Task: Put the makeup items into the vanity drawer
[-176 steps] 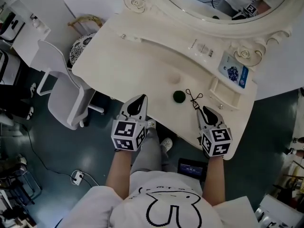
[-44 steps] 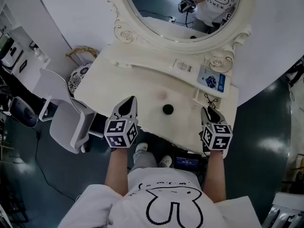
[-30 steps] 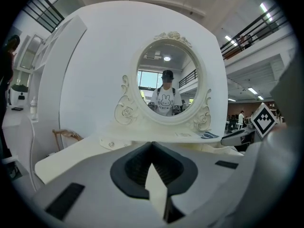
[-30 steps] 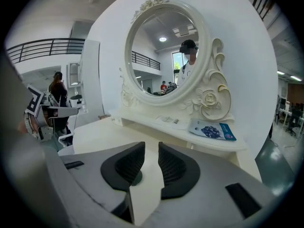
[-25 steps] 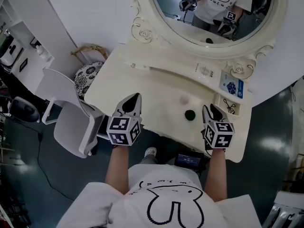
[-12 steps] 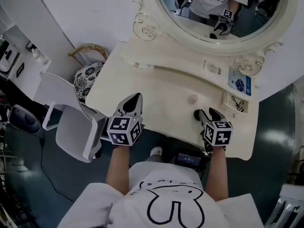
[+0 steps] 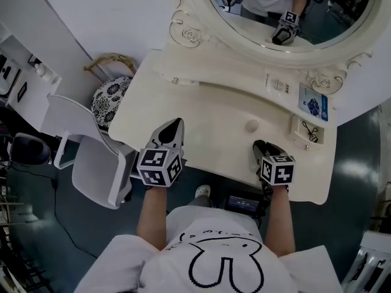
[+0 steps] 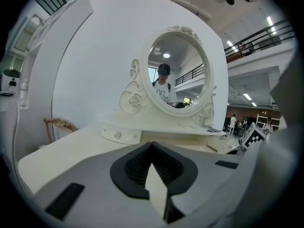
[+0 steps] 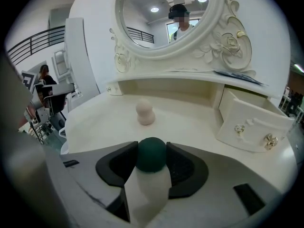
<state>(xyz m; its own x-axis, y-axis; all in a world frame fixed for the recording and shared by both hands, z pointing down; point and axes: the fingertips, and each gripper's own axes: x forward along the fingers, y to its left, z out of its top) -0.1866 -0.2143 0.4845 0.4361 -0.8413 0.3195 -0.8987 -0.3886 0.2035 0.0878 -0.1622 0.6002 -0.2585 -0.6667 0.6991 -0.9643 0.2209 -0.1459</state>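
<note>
Vanity top point(image 7: 183, 112): smooth cream paint noted, satin sheen. Mirror point(image 7: 275, 11) glass glossy; carved frame point(image 7: 189, 35) painted alike. Dark green ball point(image 9: 151, 155) seen as matt, finely textured. Beige makeup sponge point(image 9: 145, 113) matt, soft-looking. Drawer knobs point(image 9: 240, 128) appear to be shiny metal.

Subject wears a white T-shirt point(image 7: 183, 249) printed with a black rabbit outline; left gripper point(image 7: 173, 126) and right gripper point(image 7: 263, 146) are grey, black-lined at the jaws, each bearing a black-and-white marker cube point(image 7: 160, 166).
</note>
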